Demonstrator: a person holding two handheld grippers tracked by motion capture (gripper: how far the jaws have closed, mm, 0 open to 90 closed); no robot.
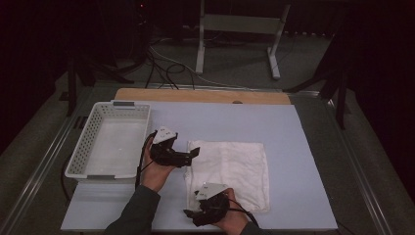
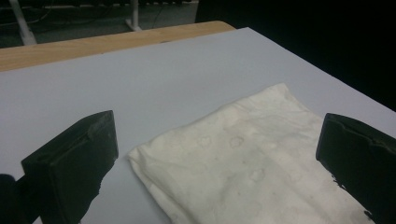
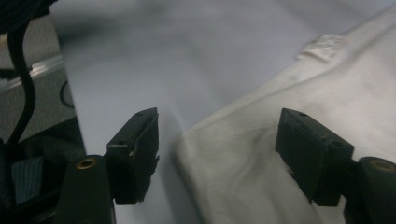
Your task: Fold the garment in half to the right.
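Starting from the left of the high view, a white basket (image 1: pixel 108 143) stands on the pale blue table (image 1: pixel 293 147). Just beside it I hold my left gripper (image 1: pixel 192 154) at the far left corner of the folded white towel (image 1: pixel 232 169); its jaws are spread wide (one on each side of that corner) and grip nothing. My right gripper (image 1: pixel 191 215) is at the near left corner of the towel, also spread apart, with the cloth edge between the jaws, not pinched.
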